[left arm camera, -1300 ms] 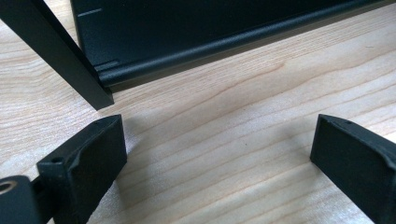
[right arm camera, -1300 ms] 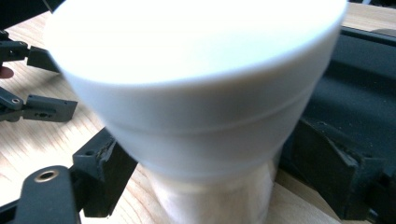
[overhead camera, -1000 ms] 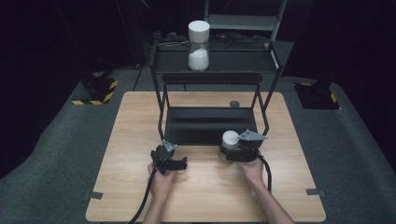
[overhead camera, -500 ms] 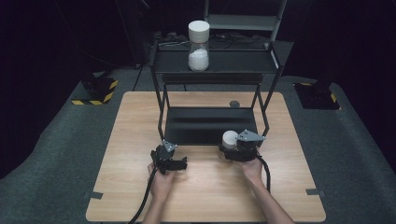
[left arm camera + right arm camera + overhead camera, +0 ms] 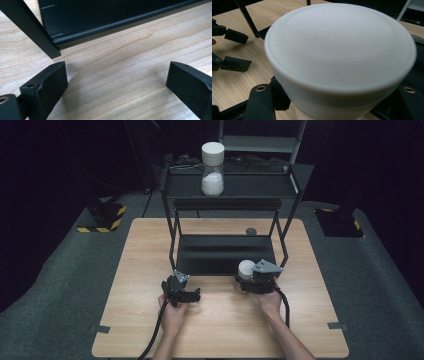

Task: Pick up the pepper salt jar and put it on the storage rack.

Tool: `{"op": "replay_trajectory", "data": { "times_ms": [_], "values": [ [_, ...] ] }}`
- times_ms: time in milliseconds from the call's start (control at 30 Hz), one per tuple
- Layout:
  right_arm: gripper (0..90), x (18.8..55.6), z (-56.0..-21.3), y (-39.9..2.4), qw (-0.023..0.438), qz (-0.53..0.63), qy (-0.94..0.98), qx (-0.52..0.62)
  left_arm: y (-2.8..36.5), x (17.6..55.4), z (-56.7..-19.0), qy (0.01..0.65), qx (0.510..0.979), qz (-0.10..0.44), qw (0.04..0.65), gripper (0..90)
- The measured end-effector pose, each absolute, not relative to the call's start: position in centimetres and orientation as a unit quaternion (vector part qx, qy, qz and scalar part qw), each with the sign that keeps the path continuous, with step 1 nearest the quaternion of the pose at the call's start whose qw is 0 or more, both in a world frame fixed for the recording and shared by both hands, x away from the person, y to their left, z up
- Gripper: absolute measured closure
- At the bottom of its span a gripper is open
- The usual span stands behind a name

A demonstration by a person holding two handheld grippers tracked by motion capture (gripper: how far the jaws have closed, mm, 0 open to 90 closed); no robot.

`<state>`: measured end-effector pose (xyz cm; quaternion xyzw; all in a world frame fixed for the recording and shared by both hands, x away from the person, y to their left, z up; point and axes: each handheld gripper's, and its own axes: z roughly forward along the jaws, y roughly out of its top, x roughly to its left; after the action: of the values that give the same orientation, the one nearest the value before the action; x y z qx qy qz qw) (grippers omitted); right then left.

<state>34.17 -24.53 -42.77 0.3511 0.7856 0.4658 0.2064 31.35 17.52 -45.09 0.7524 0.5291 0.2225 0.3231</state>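
Wooden table [image 5: 140, 255] carries a black two-tier metal rack [image 5: 225, 252], whose top shelf bears a clear jar [image 5: 212, 162] with a white lid and white powder inside. Both forearms reach in from the near edge, hands low over the wood just in front of the rack. The right gripper [image 5: 248, 279] is clamped on a white lidded container [image 5: 245, 268], held upright. The left gripper [image 5: 192, 296] rests with its jaws spread wide, nothing between them.
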Motion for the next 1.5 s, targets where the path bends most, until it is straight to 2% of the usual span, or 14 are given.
{"op": "replay_trajectory", "data": {
  "times_ms": [433,800,1500],
  "values": [
    [34.4,34.1,-42.2,-25.3,0.206,0.467,0.785,0.351,17.5,31.3,-45.1,0.529,0.752,0.222,0.323,3.5],
    [34.5,34.7,-39.8,-26.8,0.189,0.464,0.789,0.357,17.5,31.3,-45.1,0.529,0.752,0.222,0.323,3.5],
    [34.7,34.6,-35.7,-29.4,0.195,0.474,0.784,0.350,17.5,31.3,-45.1,0.529,0.752,0.222,0.323,3.5]
  ]
}}
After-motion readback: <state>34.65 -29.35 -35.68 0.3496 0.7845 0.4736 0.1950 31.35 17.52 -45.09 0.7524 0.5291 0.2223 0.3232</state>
